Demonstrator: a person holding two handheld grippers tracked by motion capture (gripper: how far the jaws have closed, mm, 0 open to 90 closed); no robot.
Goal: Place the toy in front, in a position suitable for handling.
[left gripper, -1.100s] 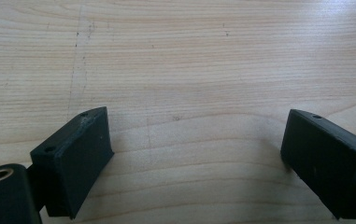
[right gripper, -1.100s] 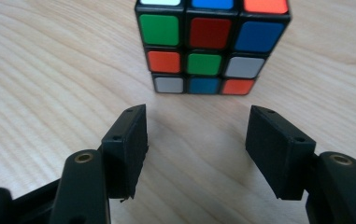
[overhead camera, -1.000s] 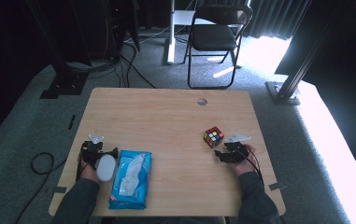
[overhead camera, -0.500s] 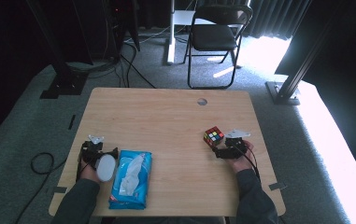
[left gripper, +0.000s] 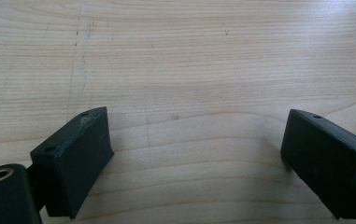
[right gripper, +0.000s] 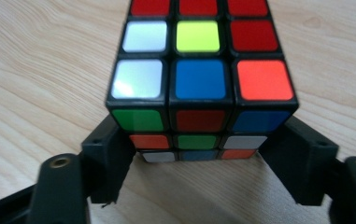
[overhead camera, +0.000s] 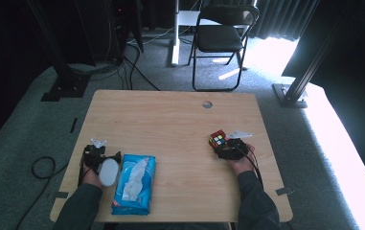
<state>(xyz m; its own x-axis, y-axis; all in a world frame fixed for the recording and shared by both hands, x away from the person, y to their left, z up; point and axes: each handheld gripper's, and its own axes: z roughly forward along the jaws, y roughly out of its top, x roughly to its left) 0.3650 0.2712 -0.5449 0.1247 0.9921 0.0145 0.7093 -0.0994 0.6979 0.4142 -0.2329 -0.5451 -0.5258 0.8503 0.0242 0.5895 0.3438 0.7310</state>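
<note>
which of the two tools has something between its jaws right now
The right tool: the scrambled puzzle cube sits between its two black jaws. The left tool has open jaws over bare wooden table.

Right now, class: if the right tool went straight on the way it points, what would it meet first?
The Rubik's cube. It already sits between the open jaws of the right tool, so pushing ahead would likely bring the tool's body against the cube's near face.
</note>
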